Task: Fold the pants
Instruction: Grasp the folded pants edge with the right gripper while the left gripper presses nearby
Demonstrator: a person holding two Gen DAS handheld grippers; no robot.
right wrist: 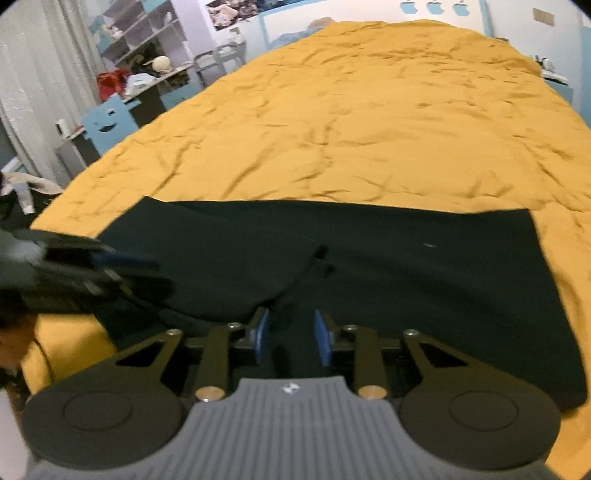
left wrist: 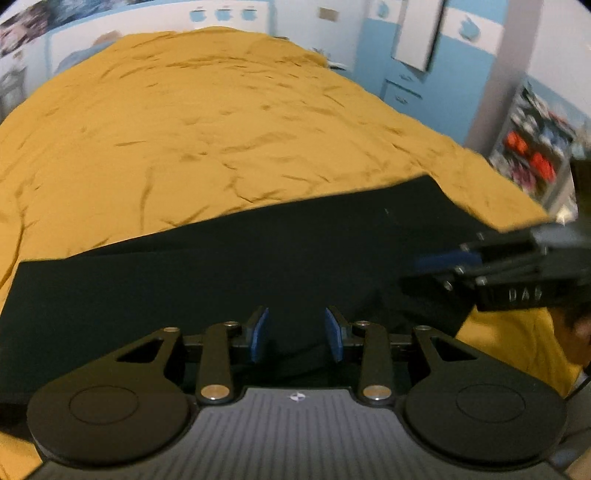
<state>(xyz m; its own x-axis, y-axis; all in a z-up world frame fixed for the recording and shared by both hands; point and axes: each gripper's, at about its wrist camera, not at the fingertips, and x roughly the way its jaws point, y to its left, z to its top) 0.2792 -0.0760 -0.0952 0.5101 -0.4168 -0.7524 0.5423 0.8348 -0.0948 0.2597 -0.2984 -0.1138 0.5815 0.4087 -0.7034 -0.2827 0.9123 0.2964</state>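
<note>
Both my jaws stand part-open, gripping nothing, over black pants [right wrist: 369,266] (partly folded) near the bed [right wrist: 369,129] foot edge; next, pinch the cloth.

Dim, warm indoor light, soft shadows, heavy fisheye bending at edges, dark vignetted corners, motion blur at sides.

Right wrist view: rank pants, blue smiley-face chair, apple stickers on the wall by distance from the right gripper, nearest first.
From the right gripper:
1. Pants, directly under and ahead of the fingers.
2. Blue smiley-face chair, left, beside the bed.
3. Apple stickers, far wall, top.
</note>
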